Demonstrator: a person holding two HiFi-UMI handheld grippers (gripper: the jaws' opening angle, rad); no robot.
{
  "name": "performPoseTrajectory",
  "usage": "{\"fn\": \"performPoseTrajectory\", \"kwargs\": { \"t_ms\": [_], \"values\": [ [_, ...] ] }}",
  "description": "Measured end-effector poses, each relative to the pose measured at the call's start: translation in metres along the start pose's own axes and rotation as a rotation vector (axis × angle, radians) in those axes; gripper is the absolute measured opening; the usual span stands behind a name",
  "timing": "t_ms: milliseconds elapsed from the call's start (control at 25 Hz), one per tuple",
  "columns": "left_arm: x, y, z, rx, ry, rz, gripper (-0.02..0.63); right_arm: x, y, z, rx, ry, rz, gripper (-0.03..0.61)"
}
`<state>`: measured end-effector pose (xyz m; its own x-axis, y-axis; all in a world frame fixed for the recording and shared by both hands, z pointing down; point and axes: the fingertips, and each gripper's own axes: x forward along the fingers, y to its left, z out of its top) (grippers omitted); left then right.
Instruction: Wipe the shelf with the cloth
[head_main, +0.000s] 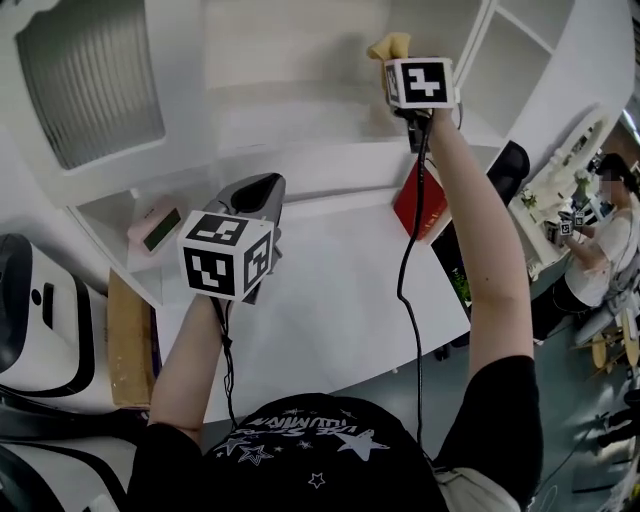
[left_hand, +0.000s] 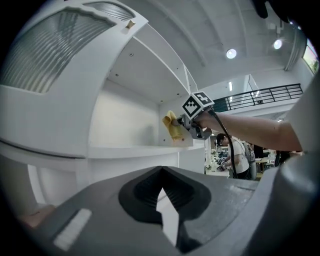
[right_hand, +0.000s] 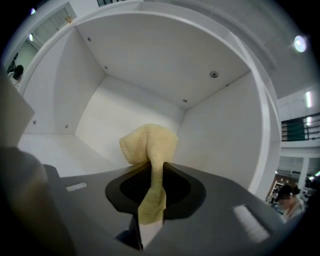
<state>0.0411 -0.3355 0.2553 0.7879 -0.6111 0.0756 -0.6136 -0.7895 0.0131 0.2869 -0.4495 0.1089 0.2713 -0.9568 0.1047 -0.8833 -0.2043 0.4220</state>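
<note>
A yellow cloth (head_main: 390, 45) is pinched in my right gripper (head_main: 400, 60), which is raised into an upper compartment of the white shelf (head_main: 300, 110). In the right gripper view the cloth (right_hand: 150, 142) bunches out ahead of the closed jaws of the right gripper (right_hand: 152, 167), above the compartment's floor (right_hand: 55, 150) and near its back right corner. The left gripper view shows the same cloth (left_hand: 173, 127) hanging just over the shelf ledge (left_hand: 130, 150). My left gripper (head_main: 255, 195) is lower, in front of the shelf, shut and holding nothing (left_hand: 161, 172).
A white table (head_main: 330, 300) lies below the shelf. A red object (head_main: 420, 200) leans at the table's back right, and a pink device (head_main: 155, 225) sits in a low compartment. A ribbed door (head_main: 90, 70) is at upper left. A person (head_main: 600, 240) works at far right.
</note>
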Motion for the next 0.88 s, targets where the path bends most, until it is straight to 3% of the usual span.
{"fn": "performPoseTrajectory", "kwargs": {
  "t_ms": [360,600,880],
  "values": [
    [-0.001,0.023,-0.005,0.005,0.024,0.085,0.003,0.087,0.038,-0.015,-0.156,0.291,0.125,0.087],
    [0.001,0.037,-0.012,-0.012,0.028,0.119,0.003,0.122,0.042,-0.031,-0.276,0.41,0.067,0.086],
    [-0.001,0.05,-0.015,-0.038,0.022,0.169,0.003,0.142,0.048,-0.05,-0.352,0.503,0.074,0.084]
  ]
}}
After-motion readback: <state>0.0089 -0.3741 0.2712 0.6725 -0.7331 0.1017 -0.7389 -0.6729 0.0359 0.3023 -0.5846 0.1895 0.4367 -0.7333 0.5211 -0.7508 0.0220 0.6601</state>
